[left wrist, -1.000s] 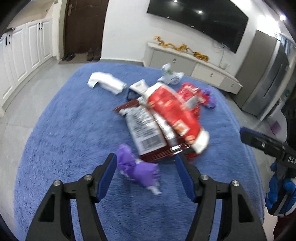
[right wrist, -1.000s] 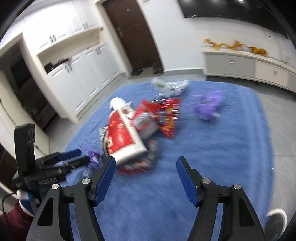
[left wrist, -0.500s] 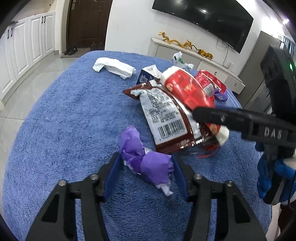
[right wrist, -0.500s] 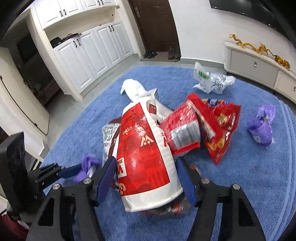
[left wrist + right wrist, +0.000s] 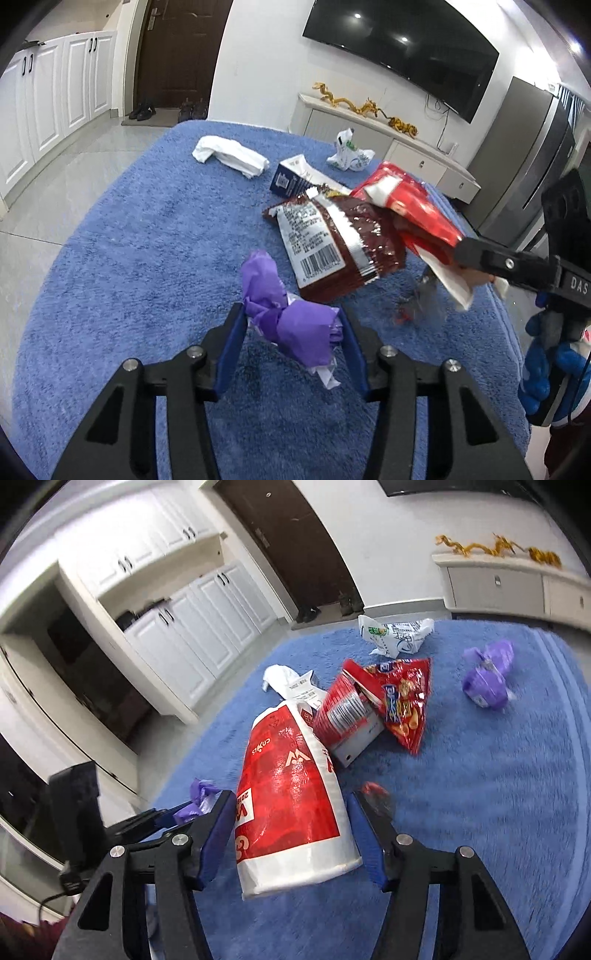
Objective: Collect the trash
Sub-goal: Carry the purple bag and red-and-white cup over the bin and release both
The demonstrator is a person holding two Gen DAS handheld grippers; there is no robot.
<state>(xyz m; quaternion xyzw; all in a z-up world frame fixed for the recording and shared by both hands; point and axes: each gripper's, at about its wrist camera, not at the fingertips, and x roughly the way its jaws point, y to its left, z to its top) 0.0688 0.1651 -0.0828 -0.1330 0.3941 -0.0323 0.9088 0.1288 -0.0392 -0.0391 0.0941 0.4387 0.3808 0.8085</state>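
Left gripper [image 5: 291,339] is closed on the purple wrapper [image 5: 291,317], low centre of the left view, lifted off the blue rug [image 5: 129,266]. Right gripper [image 5: 291,834] pinches the red-and-white bag [image 5: 291,797] — jaws part-closed against its sides. Risks: the glossy, limp bag may slip out; the wrapper's loose white tail [image 5: 327,376] could tear away — grip sits on crumpled folds only.

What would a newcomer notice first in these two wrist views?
Probably the big red and white bag held between the right gripper fingers, lifted off the blue rug. Next, the crumpled purple wrapper pinched in the left gripper, near the camera. Behind them, a dark red snack bag lies on the rug with its barcode up.
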